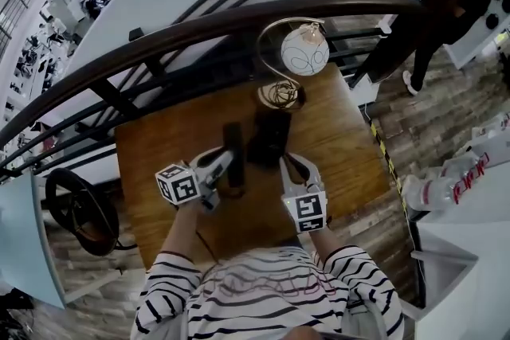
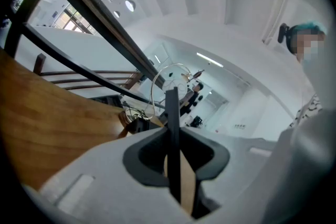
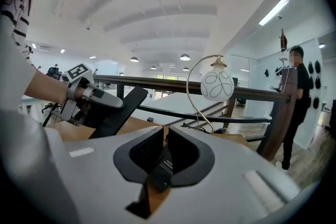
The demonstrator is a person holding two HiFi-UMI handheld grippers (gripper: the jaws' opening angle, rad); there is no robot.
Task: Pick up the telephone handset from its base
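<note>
The black telephone handset [image 1: 233, 155] is lifted off the table, tilted, with my left gripper [image 1: 227, 165] shut on it. In the left gripper view the handset [image 2: 171, 113] stands edge-on, clamped between the grey jaws of the left gripper [image 2: 172, 131]. The right gripper view shows the handset [image 3: 121, 110] as a slanted black slab held up at the left. The black telephone base [image 1: 268, 135] stays on the wooden table [image 1: 343, 139]. My right gripper [image 1: 288, 167] hovers at the base's near right corner. The right gripper [image 3: 164, 136] has its jaws almost together, pressing on nothing I can make out.
A lamp with a white globe [image 1: 304, 50] and a curved metal stem stands behind the base, its cord coiled at the foot. A dark railing [image 1: 159, 40] runs along the table's far side. A person [image 1: 446, 12] stands at the far right. White bottles [image 1: 446, 191] lie on the right.
</note>
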